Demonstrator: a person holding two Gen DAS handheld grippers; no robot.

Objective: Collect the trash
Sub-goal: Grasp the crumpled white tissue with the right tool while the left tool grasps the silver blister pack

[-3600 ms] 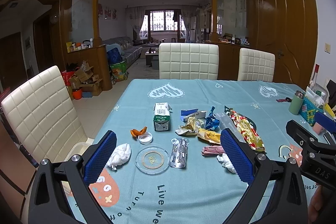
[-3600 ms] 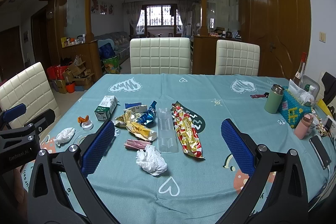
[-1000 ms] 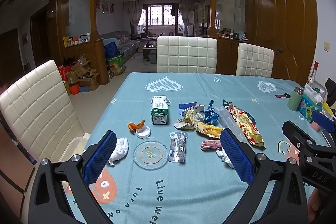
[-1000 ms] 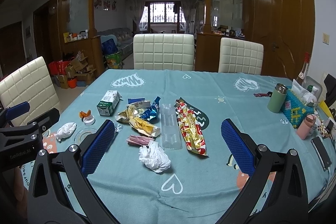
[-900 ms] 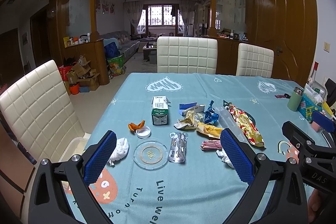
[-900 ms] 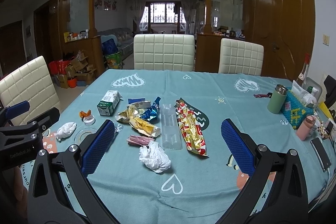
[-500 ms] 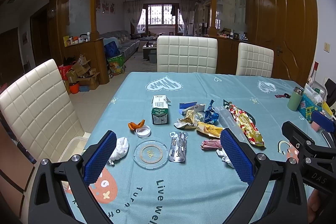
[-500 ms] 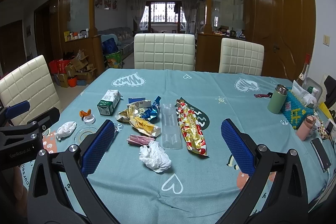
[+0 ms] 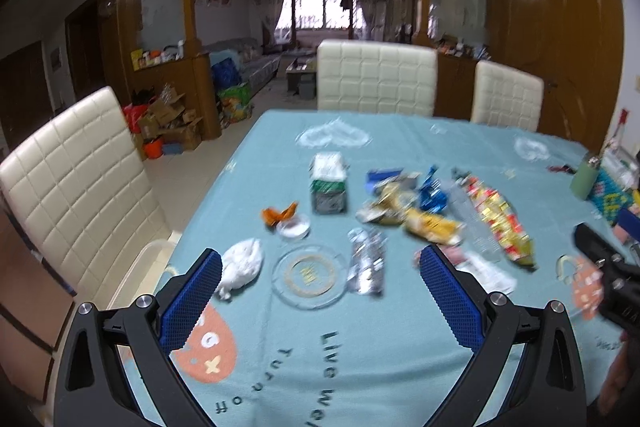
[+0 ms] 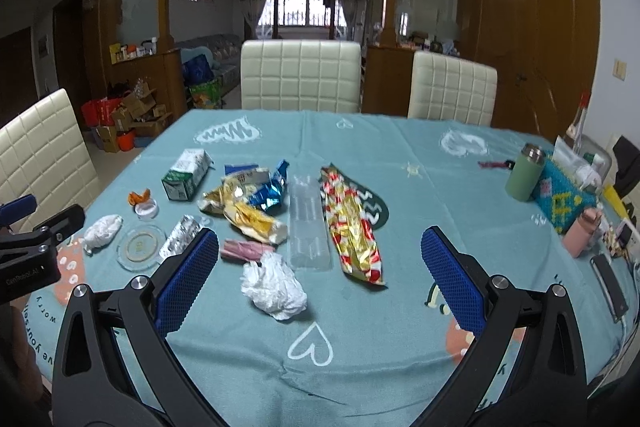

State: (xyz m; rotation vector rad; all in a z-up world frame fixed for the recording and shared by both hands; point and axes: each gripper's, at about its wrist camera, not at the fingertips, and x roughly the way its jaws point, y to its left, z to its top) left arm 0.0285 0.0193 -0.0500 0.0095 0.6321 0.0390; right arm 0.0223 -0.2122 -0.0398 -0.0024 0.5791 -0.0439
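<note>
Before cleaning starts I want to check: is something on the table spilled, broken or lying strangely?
Nothing looks spilled. The milk carton lies on its side, the clear plastic bottle lies flattened, and crumpled wrappers and a tissue ball are scattered mid-table.

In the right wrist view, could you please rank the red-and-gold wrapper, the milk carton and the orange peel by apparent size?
1. red-and-gold wrapper, clearly largest
2. milk carton
3. orange peel, smallest

The carton lies farther away, so its true size is less sure.
</note>
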